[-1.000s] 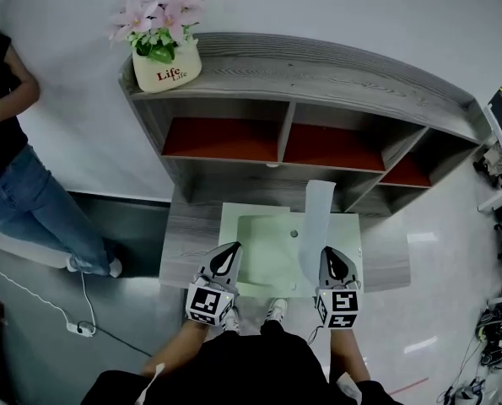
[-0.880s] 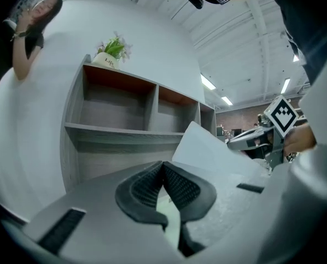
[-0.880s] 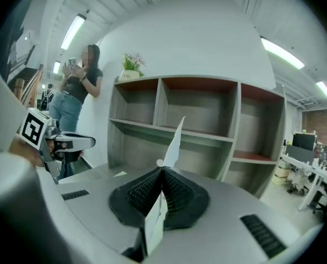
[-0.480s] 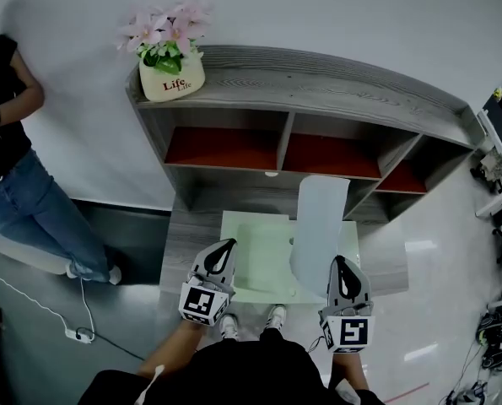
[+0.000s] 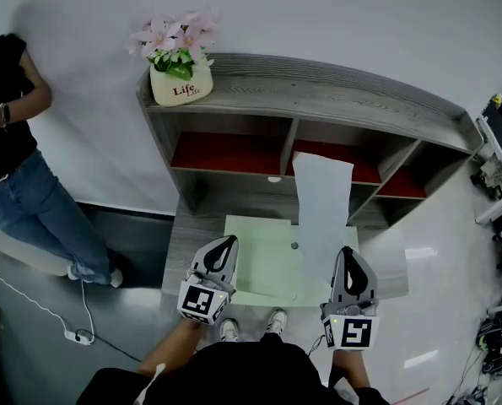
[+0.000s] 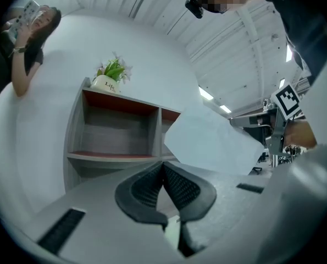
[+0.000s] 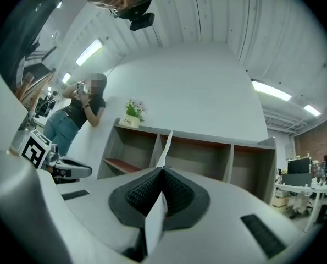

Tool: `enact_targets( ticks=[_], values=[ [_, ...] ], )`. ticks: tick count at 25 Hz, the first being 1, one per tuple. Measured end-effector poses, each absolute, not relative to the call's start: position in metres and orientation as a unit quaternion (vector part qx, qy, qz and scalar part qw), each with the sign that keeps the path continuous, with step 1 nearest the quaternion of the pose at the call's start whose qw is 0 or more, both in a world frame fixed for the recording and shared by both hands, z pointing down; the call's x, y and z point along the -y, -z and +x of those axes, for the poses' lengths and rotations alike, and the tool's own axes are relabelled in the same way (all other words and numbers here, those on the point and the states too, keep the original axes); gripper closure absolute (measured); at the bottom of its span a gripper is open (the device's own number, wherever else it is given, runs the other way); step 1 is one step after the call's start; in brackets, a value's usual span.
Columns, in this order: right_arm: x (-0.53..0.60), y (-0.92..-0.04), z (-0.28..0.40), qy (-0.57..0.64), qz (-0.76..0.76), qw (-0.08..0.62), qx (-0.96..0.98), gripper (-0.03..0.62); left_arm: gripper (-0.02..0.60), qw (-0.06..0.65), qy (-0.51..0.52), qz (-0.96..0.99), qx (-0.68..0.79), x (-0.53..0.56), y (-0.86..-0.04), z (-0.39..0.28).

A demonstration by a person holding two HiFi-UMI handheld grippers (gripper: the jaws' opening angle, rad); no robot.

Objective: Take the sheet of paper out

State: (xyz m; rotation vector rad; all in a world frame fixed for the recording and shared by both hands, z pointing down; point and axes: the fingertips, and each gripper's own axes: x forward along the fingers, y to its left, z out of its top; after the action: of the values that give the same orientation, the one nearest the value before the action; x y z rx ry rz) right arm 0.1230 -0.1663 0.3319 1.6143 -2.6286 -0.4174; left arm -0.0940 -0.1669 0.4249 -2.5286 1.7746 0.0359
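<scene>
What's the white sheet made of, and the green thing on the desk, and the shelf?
The sheet of paper looks like thin matte paper: edge-on, where the right gripper pinches it, it is only a sliver. The green folder seems to be smooth pale plastic, though that's uncertain. The shelf looks like grey wood-grain board, probably laminate, with red compartment floors.

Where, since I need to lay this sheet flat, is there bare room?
Free: the shelf top right of the flower pot; the red-floored compartments look bare. Narrow grey desk strips flank the green folder. Crowded: the desk's middle, under left tool, right tool and sheet.
</scene>
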Motion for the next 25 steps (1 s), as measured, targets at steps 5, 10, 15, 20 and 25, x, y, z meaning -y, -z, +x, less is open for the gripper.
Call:
enact_targets(
  ticks=[5,10,15,20,25],
  values=[
    [0.172,-0.324,0.120,0.142,0.525,0.002,0.839,0.571,0.575,0.031,-0.016,-0.817,-0.575,0.168,-0.418,-0.096],
    [0.175,-0.323,0.120,0.148,0.528,-0.001,0.836,0.571,0.575,0.034,-0.019,-0.816,-0.577,0.168,-0.415,-0.096],
    [0.181,-0.324,0.121,0.149,0.532,0.001,0.834,0.571,0.575,0.039,-0.018,-0.817,-0.575,0.167,-0.409,-0.093],
    [0.183,-0.328,0.119,0.141,0.537,0.002,0.832,0.571,0.575,0.038,-0.017,-0.820,-0.571,0.163,-0.408,-0.088],
    [0.189,-0.329,0.116,0.137,0.533,0.002,0.835,0.571,0.575,0.039,-0.019,-0.818,-0.573,0.166,-0.407,-0.087]
  ],
)
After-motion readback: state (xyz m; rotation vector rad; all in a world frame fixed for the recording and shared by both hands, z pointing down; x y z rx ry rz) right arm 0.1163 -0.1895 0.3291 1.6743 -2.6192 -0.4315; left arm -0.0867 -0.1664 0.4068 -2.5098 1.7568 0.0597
